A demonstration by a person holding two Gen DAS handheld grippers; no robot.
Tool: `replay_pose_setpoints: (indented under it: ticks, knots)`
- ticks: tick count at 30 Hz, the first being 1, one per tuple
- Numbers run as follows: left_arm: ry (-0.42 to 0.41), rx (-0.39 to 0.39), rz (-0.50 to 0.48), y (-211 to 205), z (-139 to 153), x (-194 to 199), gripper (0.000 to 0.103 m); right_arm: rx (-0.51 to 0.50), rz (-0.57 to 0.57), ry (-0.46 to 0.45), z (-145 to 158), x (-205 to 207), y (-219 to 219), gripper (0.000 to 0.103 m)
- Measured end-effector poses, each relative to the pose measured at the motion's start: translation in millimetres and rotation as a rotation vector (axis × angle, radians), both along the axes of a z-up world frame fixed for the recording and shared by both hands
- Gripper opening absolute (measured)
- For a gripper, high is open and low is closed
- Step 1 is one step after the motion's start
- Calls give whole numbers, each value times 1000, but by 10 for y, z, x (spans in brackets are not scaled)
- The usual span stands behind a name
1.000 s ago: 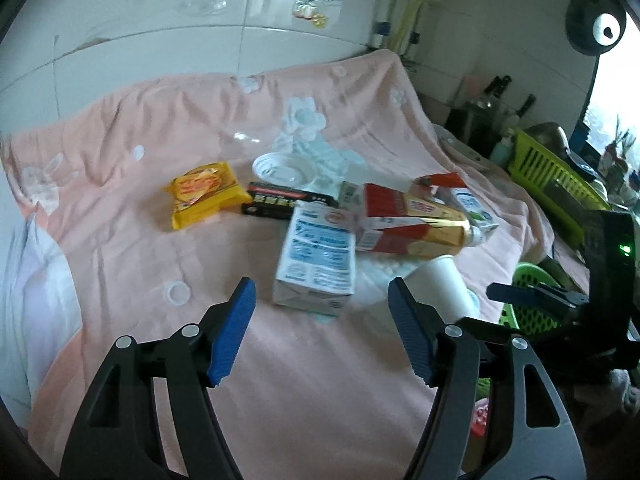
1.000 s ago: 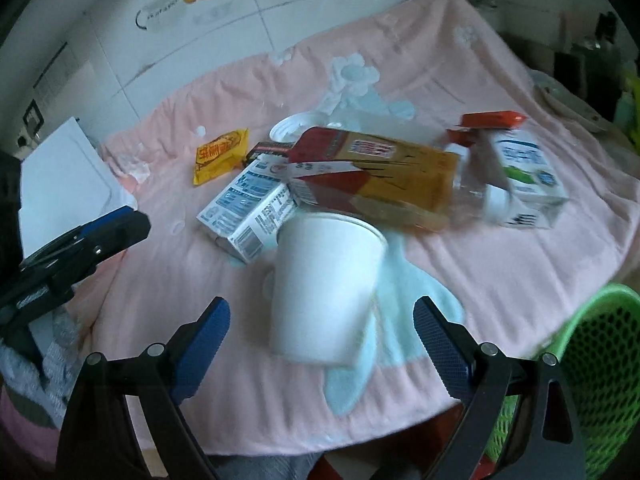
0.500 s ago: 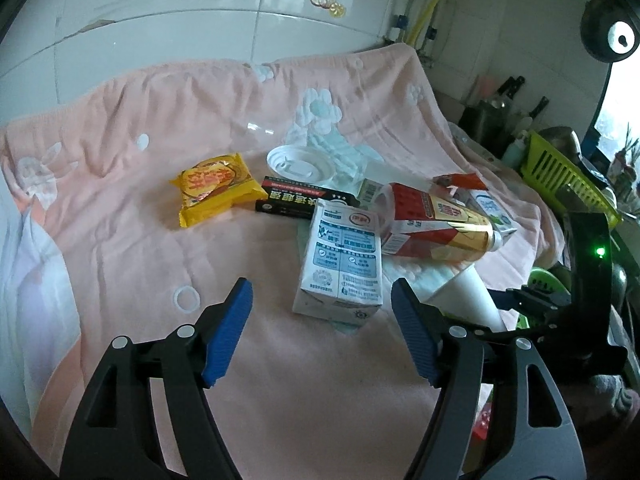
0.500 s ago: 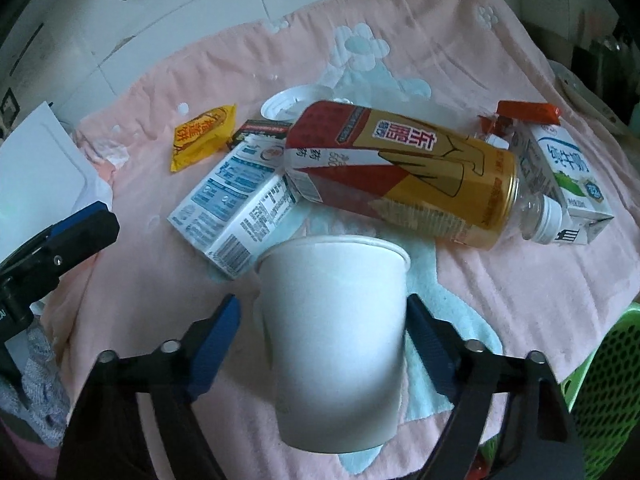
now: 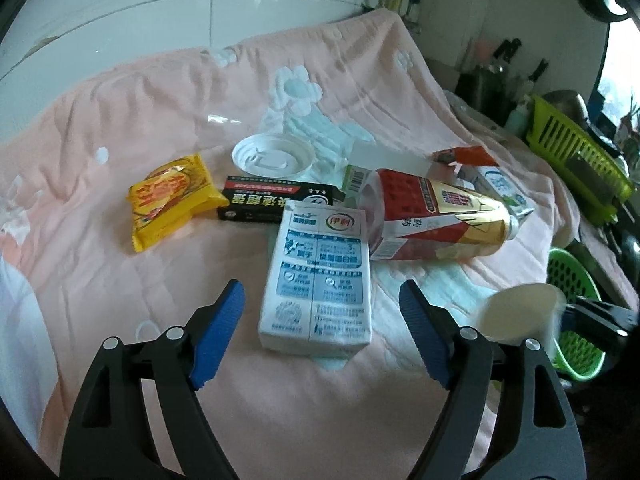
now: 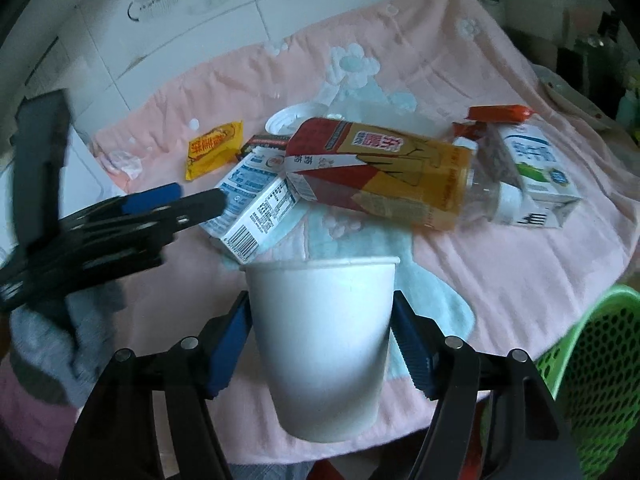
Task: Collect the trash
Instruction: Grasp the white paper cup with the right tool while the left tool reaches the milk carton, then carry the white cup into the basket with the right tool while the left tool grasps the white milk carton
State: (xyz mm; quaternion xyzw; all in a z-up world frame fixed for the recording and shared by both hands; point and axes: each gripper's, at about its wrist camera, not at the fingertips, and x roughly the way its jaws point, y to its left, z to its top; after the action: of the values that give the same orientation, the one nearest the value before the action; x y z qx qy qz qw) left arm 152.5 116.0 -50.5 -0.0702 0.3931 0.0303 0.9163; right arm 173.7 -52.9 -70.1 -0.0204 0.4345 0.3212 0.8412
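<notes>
A blue-and-white milk carton lies on the pink cloth, its near end between the blue pads of my left gripper. Those jaws are opening and do not touch it. A white paper cup stands upright between the pads of my right gripper, whose jaws are closing with both pads against its sides. Behind lie a red-and-gold bottle, a black box, a yellow snack packet, a white lid and a second carton.
A green mesh basket stands below the cloth's right edge. A yellow-green crate and dark bottles sit further right. White tiled wall rises behind the cloth. An orange wrapper lies by the second carton.
My left gripper came forward and down to the milk carton and its jaws widened. My right gripper's pads drew in from wide apart onto the paper cup's sides.
</notes>
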Motion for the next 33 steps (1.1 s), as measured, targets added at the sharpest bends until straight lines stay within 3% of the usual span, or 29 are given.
replay_pose_setpoints:
  ticks: [7,19,27,33]
  knots:
    - [56,56,-18,-38,-130,273,82,15,-44,-30,120,-179,-347,66]
    - [124,68,-19,-16,-333,571,81,16,-174,-39,111,-324,-1001,66]
    - [136,45,-22,0,-387,625,68,15,-254,-24,32,-354,-1365,66]
    - [123,46,-7,-12,-378,596,67,18,-293,-18,-1,-383,-1524,66]
